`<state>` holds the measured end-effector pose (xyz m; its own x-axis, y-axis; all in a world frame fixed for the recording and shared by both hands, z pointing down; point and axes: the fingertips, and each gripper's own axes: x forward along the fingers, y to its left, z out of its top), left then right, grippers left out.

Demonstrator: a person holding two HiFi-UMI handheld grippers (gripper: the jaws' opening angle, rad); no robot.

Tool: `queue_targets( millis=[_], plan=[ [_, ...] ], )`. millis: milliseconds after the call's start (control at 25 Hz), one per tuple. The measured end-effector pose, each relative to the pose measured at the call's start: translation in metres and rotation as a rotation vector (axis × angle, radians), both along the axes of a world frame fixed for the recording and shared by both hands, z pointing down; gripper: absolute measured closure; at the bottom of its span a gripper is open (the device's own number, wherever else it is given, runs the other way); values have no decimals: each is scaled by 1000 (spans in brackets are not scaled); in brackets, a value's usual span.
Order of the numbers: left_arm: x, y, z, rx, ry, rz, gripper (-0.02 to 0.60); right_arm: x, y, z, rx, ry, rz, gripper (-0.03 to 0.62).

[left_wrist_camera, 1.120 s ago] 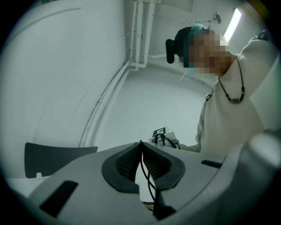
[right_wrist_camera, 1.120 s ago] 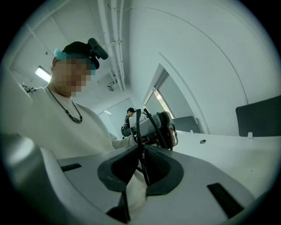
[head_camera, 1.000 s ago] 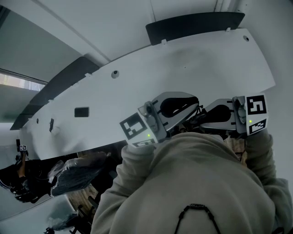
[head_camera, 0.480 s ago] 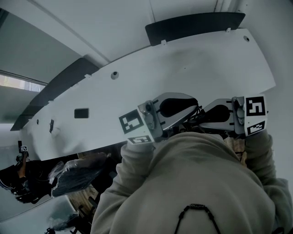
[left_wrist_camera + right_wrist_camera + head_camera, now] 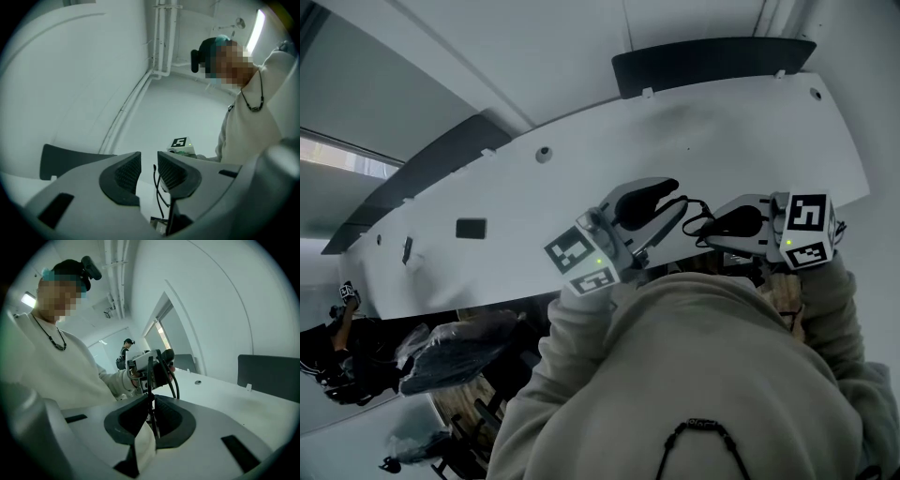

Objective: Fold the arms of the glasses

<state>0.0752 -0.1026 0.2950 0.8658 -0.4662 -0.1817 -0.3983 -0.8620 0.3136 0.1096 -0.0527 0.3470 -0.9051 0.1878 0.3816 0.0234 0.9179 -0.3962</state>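
Right gripper view, unlike head view: our right tongs [image 5: 151, 401] clamp the glasses [image 5: 149, 376] by one arm.
Left tongs [image 5: 149, 164] have just been opening, the thin arm between them; our sweatshirt [image 5: 694, 375] hides the table's [image 5: 722, 122] near edge.

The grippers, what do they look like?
The left gripper and right gripper are pale grey with black ribbed pads. Each carries a cube of black-and-white square markers with a small green light. The sleeves are cream. The left jaws have just been opening, a thin black glasses arm between them.
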Motion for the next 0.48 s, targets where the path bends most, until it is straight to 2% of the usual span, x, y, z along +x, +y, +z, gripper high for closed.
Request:
queue_targets(
  millis=[80,280,320,360,480],
  plan=[
    [-18,-9,7,-12,-28,-78,476,0,-12,10,0,27,-2,537],
    [-68,-4,17,-35,-32,-230,476,-3,-37,38,59,146,-29,537],
    [-78,-2,20,-42,-32,-259,504,-5,-42,44,77,174,-34,537],
    [-87,1,22,-50,-31,-284,577,-9,-47,49,99,204,-40,537],
    [-110,7,29,-92,-32,-339,577,-23,-63,60,163,283,-82,537]
  ],
)
